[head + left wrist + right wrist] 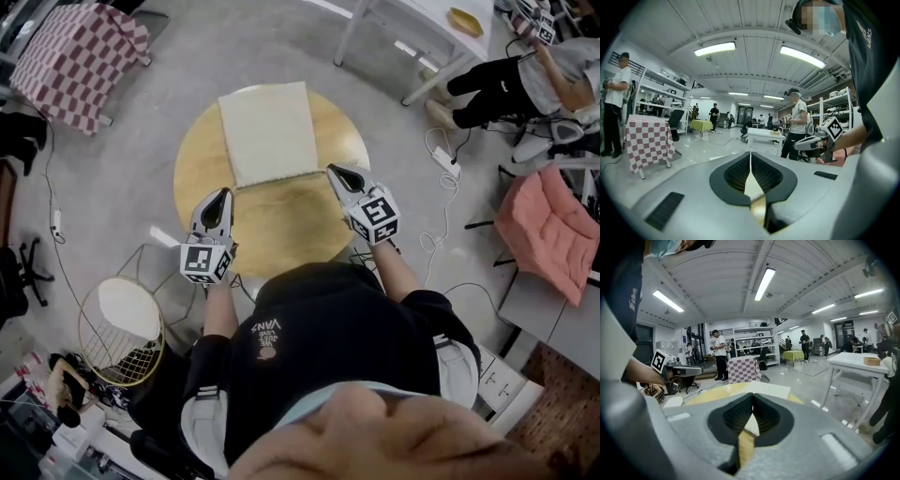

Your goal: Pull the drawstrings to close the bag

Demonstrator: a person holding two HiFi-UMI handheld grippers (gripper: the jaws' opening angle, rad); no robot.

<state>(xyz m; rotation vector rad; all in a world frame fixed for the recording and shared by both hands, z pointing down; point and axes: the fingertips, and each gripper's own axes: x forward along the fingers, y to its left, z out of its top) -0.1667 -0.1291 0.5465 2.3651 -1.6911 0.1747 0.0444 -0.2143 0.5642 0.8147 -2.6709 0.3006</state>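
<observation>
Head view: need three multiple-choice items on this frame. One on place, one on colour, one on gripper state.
1. Where does the bag lie?
A. flat on the far half of the round table
B. lifted in the air by a gripper
C. in the person's lap

2. What colour is the bag?
A. red
B. cream
C. black

3. How do the jaws of the left gripper and right gripper stand?
A. both wide apart
B. both together, nothing between them
C. left one clamped on the bag

Key: 1 A, the bag lies flat on the wood beyond both grippers. 2 B, its cloth is pale cream against the wood. 3 B, each gripper view shows the jaws meeting, with nothing between them.
</observation>
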